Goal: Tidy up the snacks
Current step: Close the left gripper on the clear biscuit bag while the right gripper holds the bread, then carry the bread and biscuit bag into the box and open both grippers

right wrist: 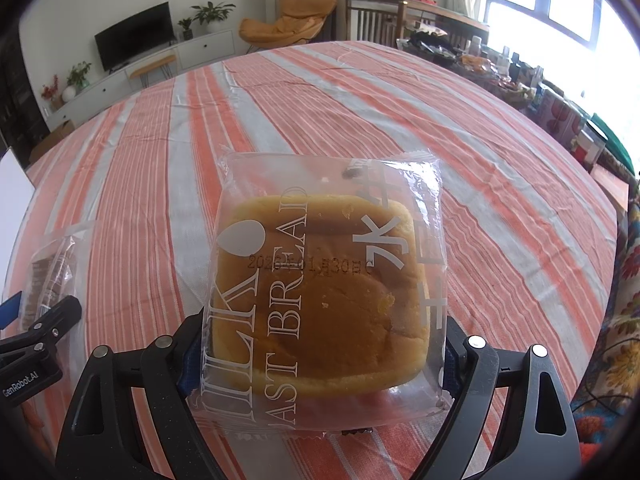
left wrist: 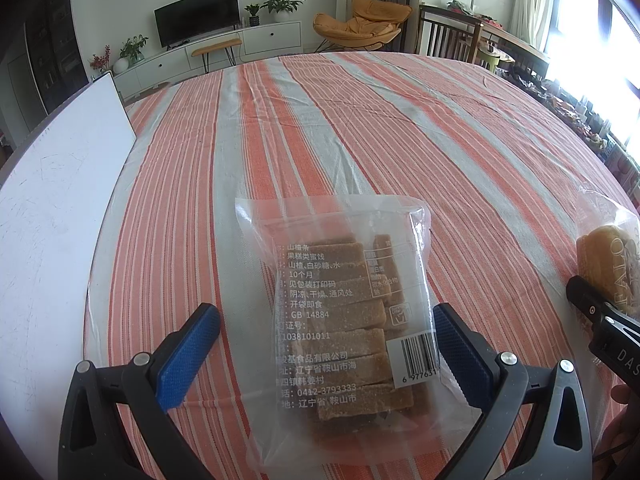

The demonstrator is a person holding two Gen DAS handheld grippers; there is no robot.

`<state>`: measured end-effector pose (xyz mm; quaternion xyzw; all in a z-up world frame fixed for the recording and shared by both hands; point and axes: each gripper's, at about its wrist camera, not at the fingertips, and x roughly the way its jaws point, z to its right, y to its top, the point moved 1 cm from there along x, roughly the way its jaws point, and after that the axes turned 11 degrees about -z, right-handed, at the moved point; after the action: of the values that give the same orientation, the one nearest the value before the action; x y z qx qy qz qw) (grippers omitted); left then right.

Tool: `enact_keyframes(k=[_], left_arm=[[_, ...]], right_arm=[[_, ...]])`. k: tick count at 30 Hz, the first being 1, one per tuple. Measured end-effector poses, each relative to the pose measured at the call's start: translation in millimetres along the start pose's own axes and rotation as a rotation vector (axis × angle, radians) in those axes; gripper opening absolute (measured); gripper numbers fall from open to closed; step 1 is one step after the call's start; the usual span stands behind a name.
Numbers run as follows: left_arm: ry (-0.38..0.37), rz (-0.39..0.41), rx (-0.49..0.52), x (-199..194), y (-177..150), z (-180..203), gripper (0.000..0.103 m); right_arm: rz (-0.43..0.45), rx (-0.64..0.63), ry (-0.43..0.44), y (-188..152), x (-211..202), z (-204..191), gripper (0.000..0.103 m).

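A clear bag of brown hawthorn strips (left wrist: 340,320) lies flat on the striped tablecloth (left wrist: 360,120), label side up. My left gripper (left wrist: 326,354) stands open around its near half; the left blue pad is clear of the bag, the right one is at the bag's edge. A wrapped milk toast bread (right wrist: 320,288) rests between the wide jaws of my right gripper (right wrist: 320,360). Its wrapper hides most of both pads, and the bread shows no squeeze. In the left wrist view, the bread (left wrist: 604,260) is at the right edge. The strip bag (right wrist: 52,264) appears at the left of the right wrist view.
A white board (left wrist: 60,200) lies along the table's left side. Boxes and bottles (right wrist: 560,120) crowd a ledge to the right. Beyond the far edge stand a TV cabinet (left wrist: 248,40) and an orange chair (left wrist: 360,24).
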<state>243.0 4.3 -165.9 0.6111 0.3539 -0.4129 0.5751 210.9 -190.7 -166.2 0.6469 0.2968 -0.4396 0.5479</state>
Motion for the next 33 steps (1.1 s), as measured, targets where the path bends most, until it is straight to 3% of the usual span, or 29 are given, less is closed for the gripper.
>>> enact_keyframes(k=[10, 14, 16, 17, 19, 21, 26, 30, 33], left_arm=[[0.000, -0.004, 0.003, 1.1, -1.3, 0.3, 0.103], [-0.016, -0.046, 0.037, 1.1, 2.1, 1.0, 0.101], [-0.031, -0.037, 0.059, -6.1, 0.3, 4.1, 0.077], [-0.014, -0.032, 0.079, -10.3, -1.1, 8.5, 0.059], [-0.003, -0.043, 0.090, -14.5, -4.4, 13.5, 0.055], [-0.053, -0.056, 0.046, -21.4, -10.0, 11.3, 0.055], [-0.312, -0.055, -0.130, -66.4, -35.8, -14.3, 0.055], [-0.442, 0.017, -0.192, -132.0, -60.0, -46.9, 0.055], [-0.479, 0.112, -0.217, -194.3, -80.3, -84.2, 0.055]], right_arm=[[0.000, 0.001, 0.002, 0.0, -0.3, 0.3, 0.089], [0.005, 0.050, 0.012, -1.4, -2.6, 8.1, 0.089], [0.033, 0.106, 0.075, -3.2, -8.8, 18.7, 0.088], [0.057, 0.129, 0.117, -3.7, -13.6, 23.9, 0.087], [0.091, 0.135, 0.166, -4.6, -21.4, 28.1, 0.073], [0.107, 0.130, 0.179, -5.9, -26.3, 27.1, 0.073], [0.264, 0.116, 0.277, -11.9, -62.5, 27.9, 0.072], [0.251, 0.047, 0.356, -14.9, -81.7, 5.8, 0.072], [0.251, -0.028, 0.471, -15.5, -111.9, -27.6, 0.072]])
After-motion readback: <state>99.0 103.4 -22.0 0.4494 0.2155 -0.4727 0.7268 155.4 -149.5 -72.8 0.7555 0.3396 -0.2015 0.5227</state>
